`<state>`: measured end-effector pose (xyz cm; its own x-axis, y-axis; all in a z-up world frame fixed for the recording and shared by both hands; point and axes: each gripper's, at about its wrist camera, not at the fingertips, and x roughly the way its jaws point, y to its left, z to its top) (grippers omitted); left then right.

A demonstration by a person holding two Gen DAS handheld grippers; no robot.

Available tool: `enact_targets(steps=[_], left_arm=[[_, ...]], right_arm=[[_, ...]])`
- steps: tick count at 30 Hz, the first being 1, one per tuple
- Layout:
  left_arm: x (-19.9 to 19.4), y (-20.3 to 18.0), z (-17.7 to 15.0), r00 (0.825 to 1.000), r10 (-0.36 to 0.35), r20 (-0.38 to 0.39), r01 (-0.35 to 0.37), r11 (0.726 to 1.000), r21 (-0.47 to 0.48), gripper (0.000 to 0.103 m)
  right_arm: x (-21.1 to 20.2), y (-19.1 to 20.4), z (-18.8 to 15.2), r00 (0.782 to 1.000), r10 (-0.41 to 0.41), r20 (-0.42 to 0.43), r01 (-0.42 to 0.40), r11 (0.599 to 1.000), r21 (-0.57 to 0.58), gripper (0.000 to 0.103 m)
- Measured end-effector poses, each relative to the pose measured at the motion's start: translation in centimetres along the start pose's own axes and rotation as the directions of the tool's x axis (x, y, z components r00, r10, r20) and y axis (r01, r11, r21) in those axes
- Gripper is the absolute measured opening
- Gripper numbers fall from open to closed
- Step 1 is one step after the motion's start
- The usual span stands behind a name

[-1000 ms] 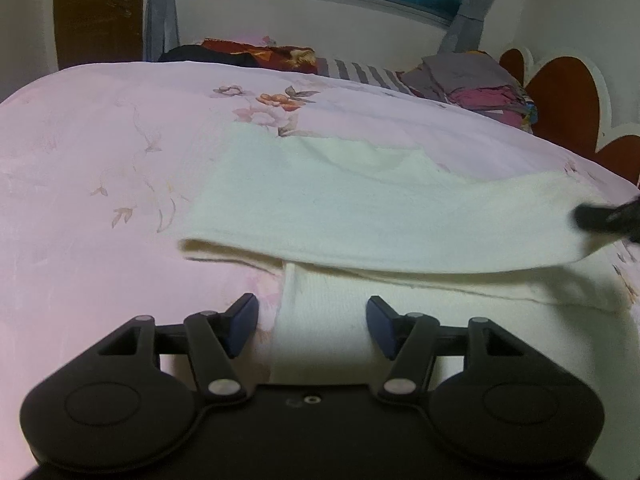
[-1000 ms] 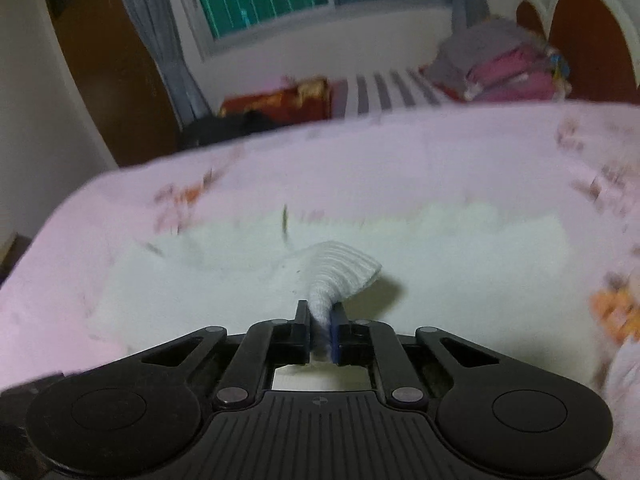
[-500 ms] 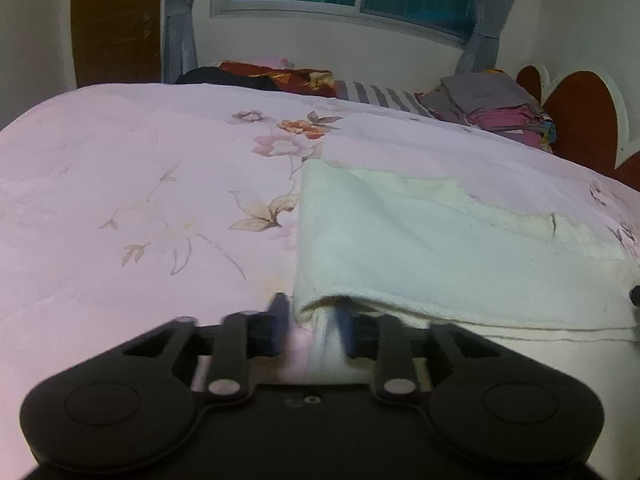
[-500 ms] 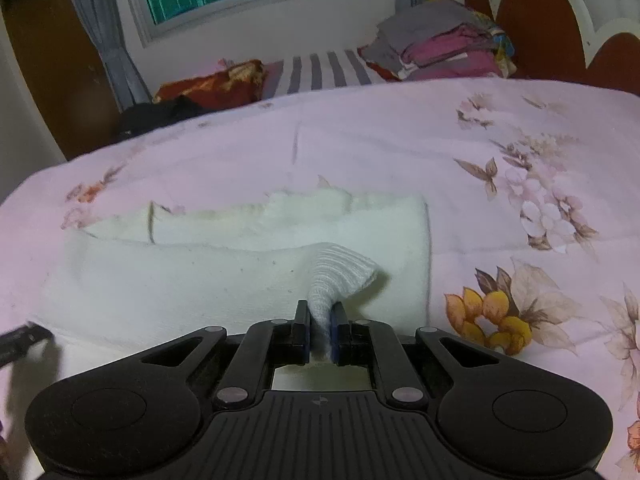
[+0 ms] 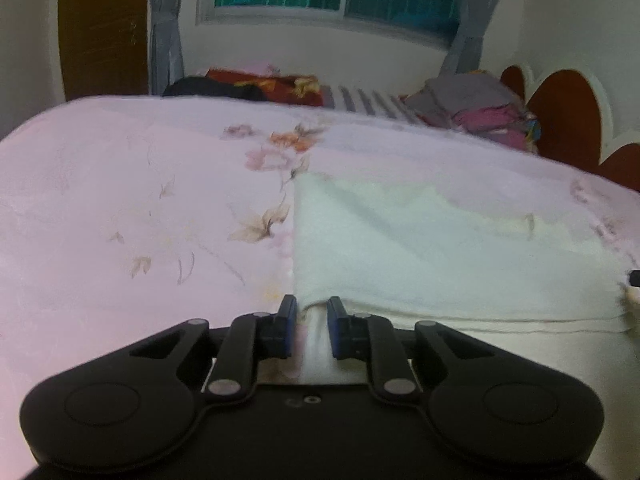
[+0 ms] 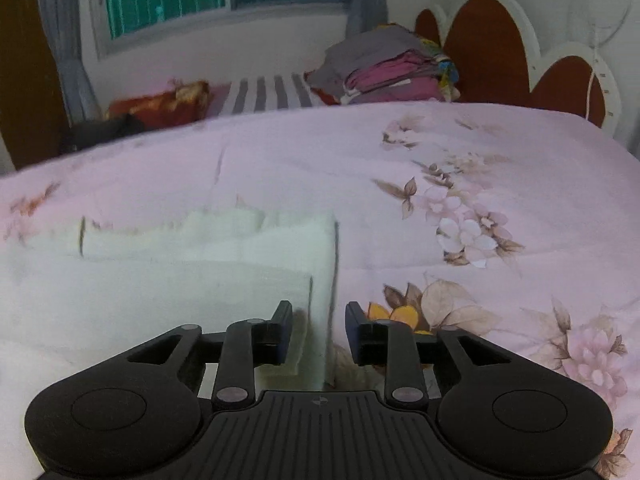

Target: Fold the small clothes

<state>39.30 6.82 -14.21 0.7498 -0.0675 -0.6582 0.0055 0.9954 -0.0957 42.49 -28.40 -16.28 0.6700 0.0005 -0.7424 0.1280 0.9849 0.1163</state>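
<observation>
Fingers first: on the left gripper (image 5: 311, 322) they were closing on the near-left corner of the cream garment (image 5: 440, 248), cloth bunched between the blue pads with slivers of gap either side, so I couldn't call it a firm pinch. Over on the right gripper (image 6: 318, 330) the fingers were opening, spread apart and clear of the cloth, the garment's right-hand edge lying loose between them, touching neither pad as far as I could tell. That garment lay folded lengthwise on the pink floral bedspread (image 5: 120, 200), its upper layer stopping short of the far edge, which looked ragged and uneven. A stack of folded clothes (image 6: 384, 76) sat well back by the headboard (image 6: 480, 52). My worry from here: one end was free while the other was being gripped, so any lift or tug on the left could have dragged the layers askew and undone the fold, and soft bedding offers little to hold the cloth flat.
</observation>
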Motion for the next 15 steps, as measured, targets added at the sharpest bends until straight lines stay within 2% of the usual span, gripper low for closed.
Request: enact_targets(steps=[3,6,10,15], left_arm=[[-0.7,-0.8,0.9,0.999,-0.029,0.032,0.029,1.000,0.009,0.018],[0.1,-1.8,2.0,0.998,-0.052,0.031,0.052,0.999,0.007,0.018],[3.0,-3.0,3.3,0.998,-0.069,0.007,0.068,0.998,0.011,0.018],[6.7,-3.0,4.0,0.999,-0.038,-0.031,0.039,0.999,0.029,0.023]], right_arm=[[-0.2,0.6,0.5,1.000,0.025,0.016,-0.025,1.000,-0.008,0.028],[0.5,2.2,0.8,0.999,0.053,0.004,-0.053,0.998,-0.027,0.028],[1.5,4.0,0.8,0.997,0.082,-0.009,-0.083,0.996,-0.033,0.028],[2.7,4.9,0.8,0.995,0.099,-0.021,-0.099,0.995,-0.029,0.028]])
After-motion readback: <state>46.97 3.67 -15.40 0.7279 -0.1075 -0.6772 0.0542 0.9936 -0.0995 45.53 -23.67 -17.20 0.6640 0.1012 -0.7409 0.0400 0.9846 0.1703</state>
